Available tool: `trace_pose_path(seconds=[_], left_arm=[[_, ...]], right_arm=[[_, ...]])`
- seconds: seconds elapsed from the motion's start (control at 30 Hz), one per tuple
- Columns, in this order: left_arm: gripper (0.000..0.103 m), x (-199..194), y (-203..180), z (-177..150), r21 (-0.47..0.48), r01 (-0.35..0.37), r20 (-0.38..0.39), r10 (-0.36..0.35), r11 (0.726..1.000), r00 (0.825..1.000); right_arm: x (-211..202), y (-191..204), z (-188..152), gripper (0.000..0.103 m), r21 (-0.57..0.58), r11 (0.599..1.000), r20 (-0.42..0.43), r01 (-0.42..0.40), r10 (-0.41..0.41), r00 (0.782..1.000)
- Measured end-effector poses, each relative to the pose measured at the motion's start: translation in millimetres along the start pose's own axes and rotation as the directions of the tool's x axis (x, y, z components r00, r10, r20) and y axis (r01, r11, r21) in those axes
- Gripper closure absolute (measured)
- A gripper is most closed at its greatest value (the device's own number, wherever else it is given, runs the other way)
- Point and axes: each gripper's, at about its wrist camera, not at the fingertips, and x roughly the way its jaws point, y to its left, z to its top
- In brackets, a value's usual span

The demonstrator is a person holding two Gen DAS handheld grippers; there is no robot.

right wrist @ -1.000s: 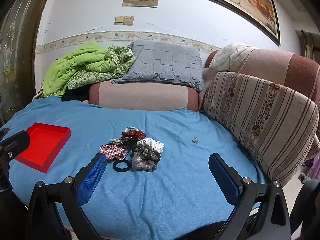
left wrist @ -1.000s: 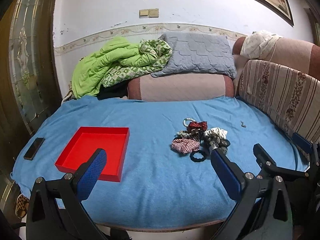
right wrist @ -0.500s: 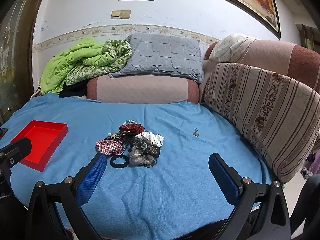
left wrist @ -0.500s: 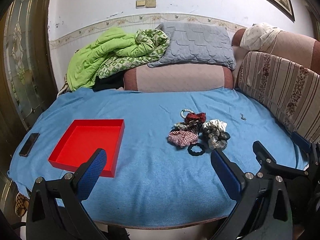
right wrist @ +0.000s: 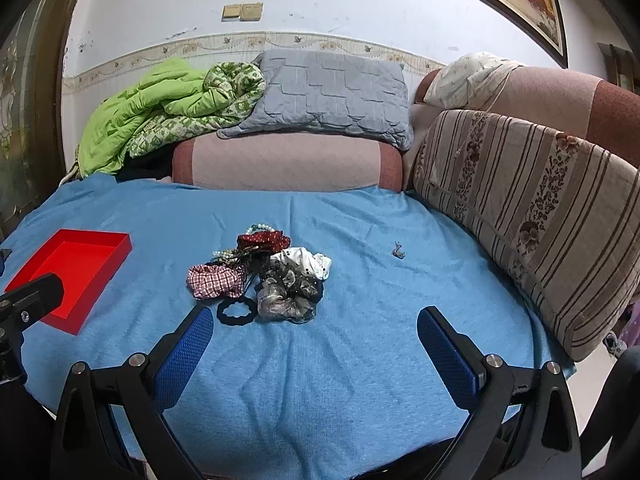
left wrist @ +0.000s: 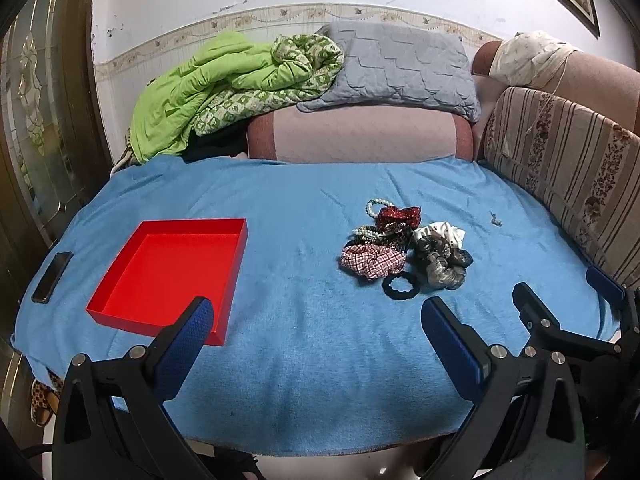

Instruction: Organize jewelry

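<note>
A pile of scrunchies and bead bracelets lies on the blue blanket, also in the right wrist view. It holds a checked scrunchie, a black hair tie, a grey scrunchie, a red dotted one and pearl beads. An empty red tray sits to the left, also in the right wrist view. A small trinket lies apart at right. My left gripper and right gripper are both open and empty, held near the bed's front edge.
A black phone lies left of the tray. A green quilt, a grey pillow and a pink bolster line the back. Striped cushions stand along the right. The blanket ends at the bed's front edge.
Both grippers have drawn back and tilted down slightly; the tray and the pile sit a little farther off and higher in view. Nothing on the bed has moved.
</note>
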Motion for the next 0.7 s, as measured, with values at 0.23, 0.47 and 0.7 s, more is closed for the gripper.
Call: trace_pose_path(seconds=[0.23,0.47,0.7], left_arm=[[0.0,21,4,2,0.003,-0.021,-0.029,0.021,1.0,0.999],[0.005,49,20,14,0.003,-0.029,-0.042,0.029,1.0,0.999],[0.007,97,17,32,0.019,0.026,-0.098,-0.024,0.999,0.995]], right_arm=[[18,-1,-2,0.0,0.002,1.0,-0.035,-0.017,0.017,0.999],[39,-10,-3,0.0,0.018,1.0,-0.067,-0.023,0.024,0.997],[68,-20,-1,0.01,0.034,0.999,-0.099,-0.043,0.046,0.994]])
